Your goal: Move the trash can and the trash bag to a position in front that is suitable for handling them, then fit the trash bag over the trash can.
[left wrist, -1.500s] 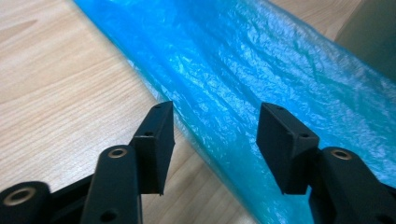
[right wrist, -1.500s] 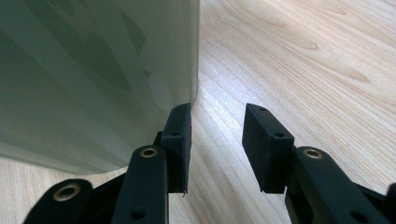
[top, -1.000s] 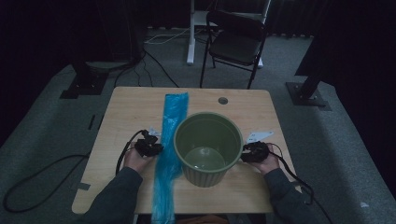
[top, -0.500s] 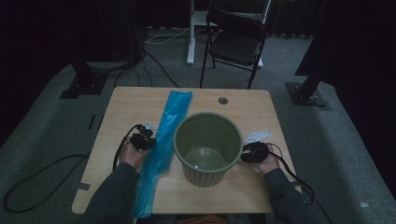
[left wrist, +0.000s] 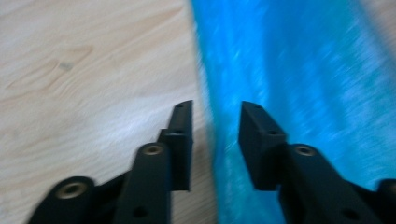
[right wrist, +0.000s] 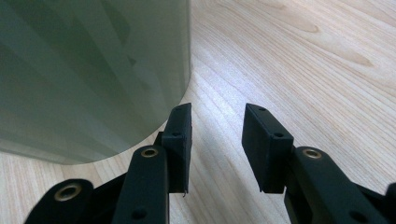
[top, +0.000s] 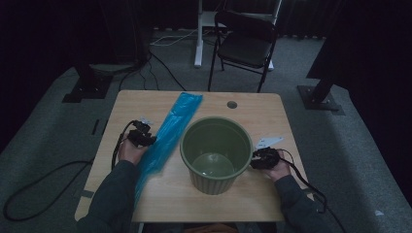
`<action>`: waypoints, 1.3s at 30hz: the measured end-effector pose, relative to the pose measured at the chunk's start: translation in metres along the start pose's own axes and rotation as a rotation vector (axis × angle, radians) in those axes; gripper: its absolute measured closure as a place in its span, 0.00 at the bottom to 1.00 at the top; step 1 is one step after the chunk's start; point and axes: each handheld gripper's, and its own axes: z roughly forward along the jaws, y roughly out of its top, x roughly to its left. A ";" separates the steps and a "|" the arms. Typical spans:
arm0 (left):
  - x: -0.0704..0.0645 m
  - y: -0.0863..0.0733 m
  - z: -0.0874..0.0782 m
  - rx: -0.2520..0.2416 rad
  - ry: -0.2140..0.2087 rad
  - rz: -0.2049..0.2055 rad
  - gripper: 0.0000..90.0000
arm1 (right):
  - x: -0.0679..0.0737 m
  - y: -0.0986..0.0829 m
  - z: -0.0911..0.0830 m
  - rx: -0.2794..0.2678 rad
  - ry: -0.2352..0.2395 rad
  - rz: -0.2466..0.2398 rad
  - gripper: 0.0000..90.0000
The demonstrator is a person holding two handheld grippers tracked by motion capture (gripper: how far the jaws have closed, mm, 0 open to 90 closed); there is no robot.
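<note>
Left gripper, jaws parted astride the edge of the blue plastic bag, poised to pinch it; right gripper, jaws apart and empty, waits just beside the green bin, probably to steady it

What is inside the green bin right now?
Nothing visible: the green bin shows only its bare inner wall and pale bottom from the high view. The blue bag lies flat on the table beside it. The tabletop under the bin is covered.
</note>
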 end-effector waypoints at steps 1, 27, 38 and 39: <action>0.000 0.003 -0.002 -0.014 -0.010 -0.001 0.66 | 0.000 0.000 0.000 0.001 -0.001 0.002 0.69; -0.010 0.049 0.015 -0.093 -0.024 -0.032 0.51 | -0.002 -0.002 0.001 0.016 -0.004 0.003 0.67; 0.004 0.047 0.052 -0.027 0.007 -0.141 0.49 | -0.002 -0.003 0.001 0.018 0.001 0.007 0.66; 0.003 0.046 0.054 -0.023 0.009 -0.136 0.49 | -0.002 -0.004 0.001 0.017 0.000 0.007 0.67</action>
